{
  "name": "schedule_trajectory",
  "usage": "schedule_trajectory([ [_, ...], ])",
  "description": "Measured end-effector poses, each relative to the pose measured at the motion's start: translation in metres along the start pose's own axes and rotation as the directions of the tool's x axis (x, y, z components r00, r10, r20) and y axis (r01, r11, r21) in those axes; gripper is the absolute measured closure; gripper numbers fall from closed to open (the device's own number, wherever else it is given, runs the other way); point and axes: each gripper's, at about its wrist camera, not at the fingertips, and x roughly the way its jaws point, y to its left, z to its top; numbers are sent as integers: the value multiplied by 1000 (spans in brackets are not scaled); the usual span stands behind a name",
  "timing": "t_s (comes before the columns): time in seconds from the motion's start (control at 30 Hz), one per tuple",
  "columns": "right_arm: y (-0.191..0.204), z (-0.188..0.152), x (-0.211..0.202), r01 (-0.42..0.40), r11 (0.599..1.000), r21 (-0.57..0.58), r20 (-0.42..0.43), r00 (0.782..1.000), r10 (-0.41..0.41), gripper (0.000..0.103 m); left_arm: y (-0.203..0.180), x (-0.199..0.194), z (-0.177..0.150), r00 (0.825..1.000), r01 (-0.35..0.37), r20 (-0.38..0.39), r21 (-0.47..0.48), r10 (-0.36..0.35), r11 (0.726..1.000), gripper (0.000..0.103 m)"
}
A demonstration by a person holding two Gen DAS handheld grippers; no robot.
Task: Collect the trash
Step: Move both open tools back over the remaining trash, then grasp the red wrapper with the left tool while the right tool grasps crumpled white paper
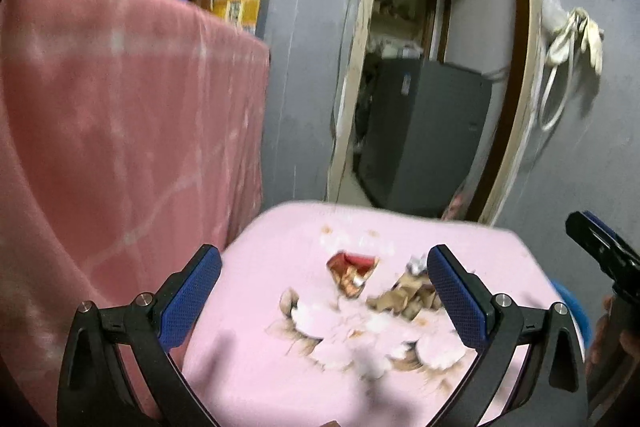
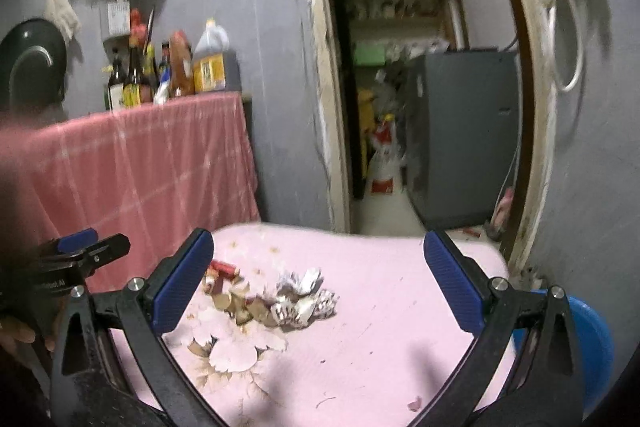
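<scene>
A small heap of trash lies on the pink flowered tabletop (image 1: 260, 367): a red and gold wrapper (image 1: 352, 273), brown paper scraps (image 1: 404, 297) and a crumpled white bit (image 1: 416, 263). My left gripper (image 1: 325, 279) is open, hanging above and short of the heap. In the right wrist view the same tabletop (image 2: 400, 327) holds the red wrapper (image 2: 224, 269), brown scraps (image 2: 244, 307) and crumpled white papers (image 2: 304, 297). My right gripper (image 2: 318, 267) is open above the table with nothing between its fingers. Each gripper shows at the edge of the other's view.
A counter draped in a pink checked cloth (image 2: 140, 163) stands to the left with bottles (image 2: 132, 79) and a yellow-labelled jug (image 2: 210, 61). A doorway behind leads to a grey appliance (image 2: 460, 139). A blue bin (image 2: 592, 347) sits at the table's right. A person's hand (image 2: 16, 335) holds the other gripper.
</scene>
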Motion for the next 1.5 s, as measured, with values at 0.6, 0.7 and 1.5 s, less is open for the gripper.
schedule_trajectory([
  [0.6,-8,-48,95,-76,997,8,-427,901,72,20,6,96,-6,941,88,-322,-72,-107,993,36],
  [0.7,-3,-46,107,-85,996,-1,-454,888,75,23,6,110,-3,927,92,-356,-88,-117,992,48],
  [1.5,-6,-54,97,-153,986,67,-469,867,166,76,1,83,-2,939,107,-313,-131,-144,986,89],
])
